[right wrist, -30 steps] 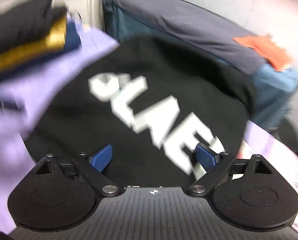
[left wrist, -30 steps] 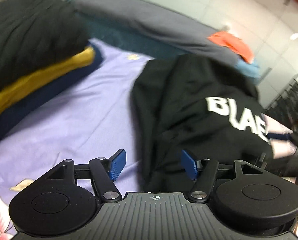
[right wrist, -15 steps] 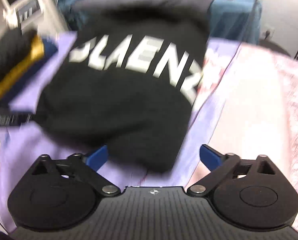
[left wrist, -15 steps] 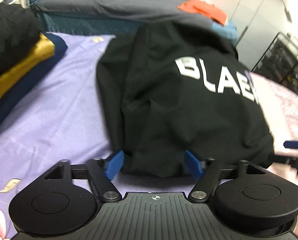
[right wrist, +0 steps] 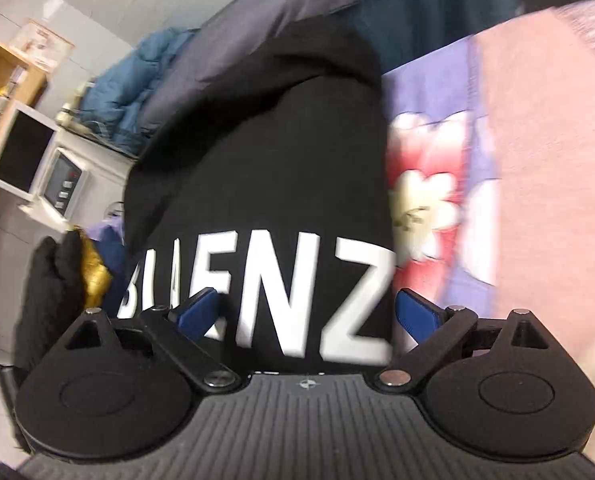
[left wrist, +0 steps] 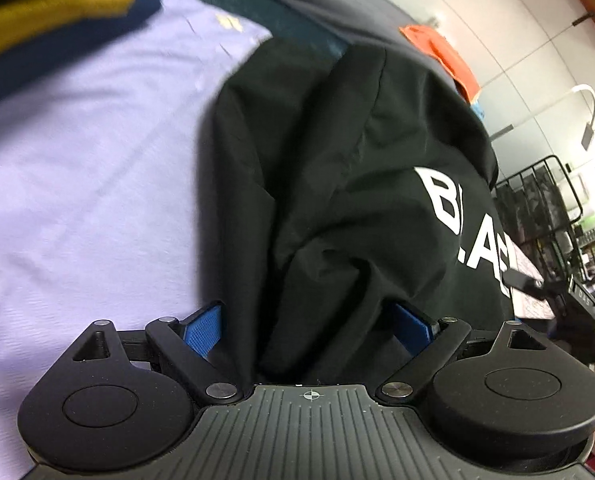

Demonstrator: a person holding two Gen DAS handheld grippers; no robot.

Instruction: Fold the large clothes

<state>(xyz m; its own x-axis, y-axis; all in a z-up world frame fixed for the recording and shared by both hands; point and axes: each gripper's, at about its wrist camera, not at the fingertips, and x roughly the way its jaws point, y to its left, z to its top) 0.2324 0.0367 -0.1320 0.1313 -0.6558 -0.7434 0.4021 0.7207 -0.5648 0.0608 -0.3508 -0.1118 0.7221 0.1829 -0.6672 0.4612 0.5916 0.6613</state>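
Black sweatshirt [left wrist: 337,184], soft and floppy, bunches lower centre; left claw [left wrist: 307,322] and right claw [right wrist: 307,312] both wide, straddling its near hem—pinch there.

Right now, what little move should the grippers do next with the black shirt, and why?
Probably close both grippers on the cloth. The black shirt already bunches between the open blue fingers of the left gripper, and its lettered edge sits between those of the right gripper, so neither grips it yet.

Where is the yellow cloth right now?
The yellow cloth sits at the top left of the left wrist view, sandwiched in a folded stack on the purple sheet, left of the black shirt.
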